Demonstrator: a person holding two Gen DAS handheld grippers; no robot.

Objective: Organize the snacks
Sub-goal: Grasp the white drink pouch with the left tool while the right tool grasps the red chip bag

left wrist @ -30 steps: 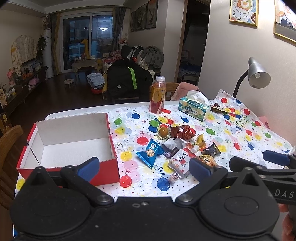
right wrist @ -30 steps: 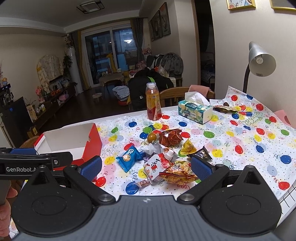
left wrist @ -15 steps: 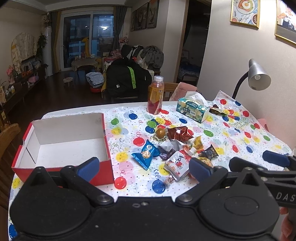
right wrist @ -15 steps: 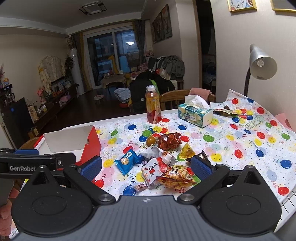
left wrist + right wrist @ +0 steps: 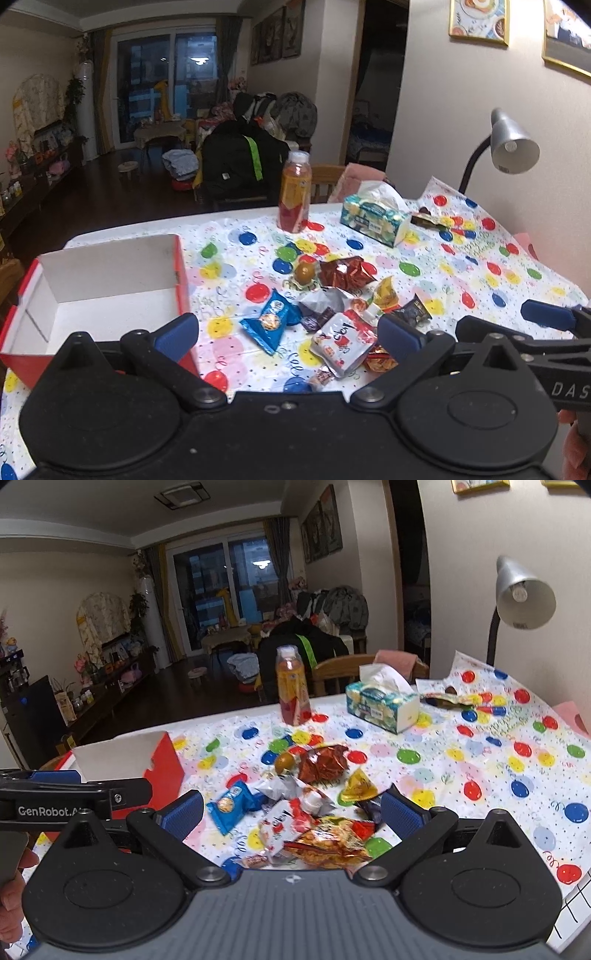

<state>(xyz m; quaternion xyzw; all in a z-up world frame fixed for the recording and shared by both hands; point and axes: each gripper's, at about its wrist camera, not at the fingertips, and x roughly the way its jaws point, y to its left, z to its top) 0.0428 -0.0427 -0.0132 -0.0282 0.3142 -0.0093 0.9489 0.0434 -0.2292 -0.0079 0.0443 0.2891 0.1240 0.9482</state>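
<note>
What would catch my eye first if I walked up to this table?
Probably the heap of bright snack packets in the middle of the balloon-dotted tablecloth, with a blue packet lying at its left edge. Left of the heap stands an open red box, white inside and holding nothing. Behind it stand an orange drink bottle and a tissue box.

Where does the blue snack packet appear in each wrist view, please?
Left wrist view: the blue snack packet lies centre-left, between the red box and the snack pile.
Right wrist view: the same packet lies left of centre, just above the left fingertip of this gripper.
Shared landmark: the juice bottle stands behind the pile in both.
</note>
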